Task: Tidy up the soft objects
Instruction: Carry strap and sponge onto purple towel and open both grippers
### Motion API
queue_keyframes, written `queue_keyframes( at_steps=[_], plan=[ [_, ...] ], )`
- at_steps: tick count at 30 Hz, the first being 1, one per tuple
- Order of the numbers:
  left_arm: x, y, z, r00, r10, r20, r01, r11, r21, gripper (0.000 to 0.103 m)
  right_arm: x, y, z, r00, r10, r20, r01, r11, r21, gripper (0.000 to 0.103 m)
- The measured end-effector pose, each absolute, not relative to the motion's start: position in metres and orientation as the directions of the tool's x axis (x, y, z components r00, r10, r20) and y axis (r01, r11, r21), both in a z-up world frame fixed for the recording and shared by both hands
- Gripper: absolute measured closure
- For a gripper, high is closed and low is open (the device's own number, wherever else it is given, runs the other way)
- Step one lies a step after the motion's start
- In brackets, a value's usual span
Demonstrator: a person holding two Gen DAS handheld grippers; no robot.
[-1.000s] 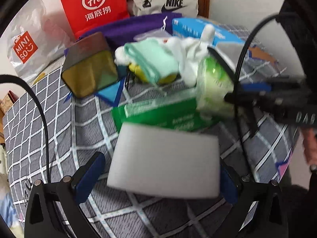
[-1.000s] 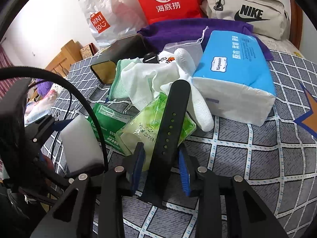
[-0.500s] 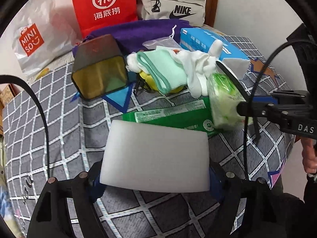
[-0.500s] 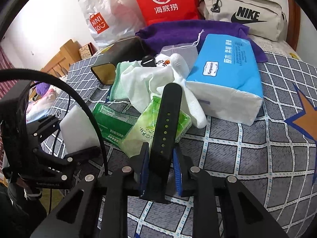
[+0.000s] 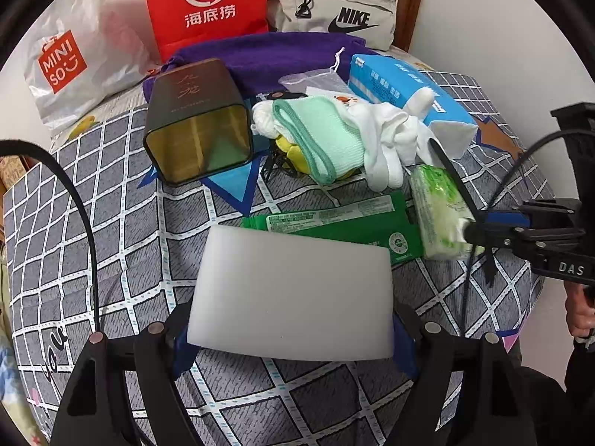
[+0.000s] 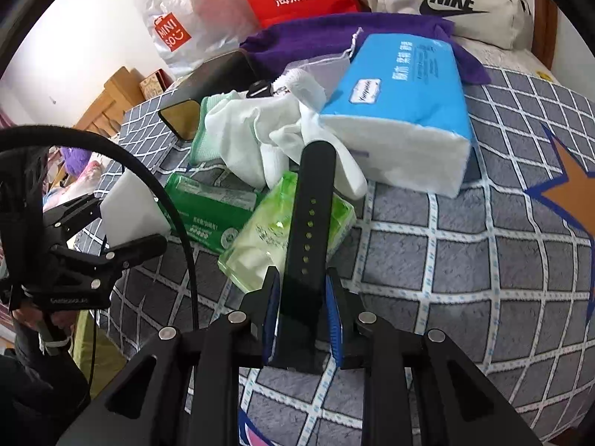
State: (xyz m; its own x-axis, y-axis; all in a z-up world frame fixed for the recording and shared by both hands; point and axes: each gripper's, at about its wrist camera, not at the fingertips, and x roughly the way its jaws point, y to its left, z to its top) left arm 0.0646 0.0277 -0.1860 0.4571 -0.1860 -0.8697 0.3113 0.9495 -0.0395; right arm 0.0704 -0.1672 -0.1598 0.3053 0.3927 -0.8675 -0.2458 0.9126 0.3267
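My left gripper (image 5: 293, 338) is shut on a white sponge block (image 5: 293, 290), with the blue pads pressed on its two short sides, and holds it just above the checked bedspread (image 5: 111, 223). My right gripper (image 6: 302, 297) is shut on one end of a black watch strap (image 6: 312, 204), which sticks out forward over a light green wipes pack (image 6: 260, 238). In the right wrist view the left gripper (image 6: 119, 223) and the sponge (image 6: 130, 212) sit at the left. Behind them lies a pile of white gloves (image 6: 260, 137) and a mint cloth (image 5: 319, 137).
A dark green packet (image 5: 334, 219) lies just past the sponge. A blue tissue pack (image 6: 401, 111), a dark tin box (image 5: 197, 130) and a purple towel (image 5: 267, 55) lie further back. A red bag (image 5: 208, 3), a Miniso bag (image 5: 74, 59) and a Nike bag (image 5: 334, 11) line the wall.
The left jaws closed in onto the sponge's sides, and it now sits square between the pads. The right pads drew in tighter on the strap.
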Motion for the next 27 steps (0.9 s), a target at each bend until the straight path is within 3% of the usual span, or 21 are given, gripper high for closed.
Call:
queue_keyframes(
  at_steps=[12, 27],
  plan=[
    [0.071, 0.035, -0.179, 0.457, -0.183, -0.87, 0.285, 0.957, -0.052, 0.022, 0.058, -0.182, -0.142, 0.313, 0.425, -0.849, -0.258, 0.899, 0.355, 0.083],
    [0.091, 0.04, -0.174, 0.442, -0.178, -0.879, 0.253, 0.965, -0.068, 0.022, 0.068, -0.21, -0.145, 0.314, 0.364, -0.877, -0.189, 0.929, 0.318, 0.083]
  ],
)
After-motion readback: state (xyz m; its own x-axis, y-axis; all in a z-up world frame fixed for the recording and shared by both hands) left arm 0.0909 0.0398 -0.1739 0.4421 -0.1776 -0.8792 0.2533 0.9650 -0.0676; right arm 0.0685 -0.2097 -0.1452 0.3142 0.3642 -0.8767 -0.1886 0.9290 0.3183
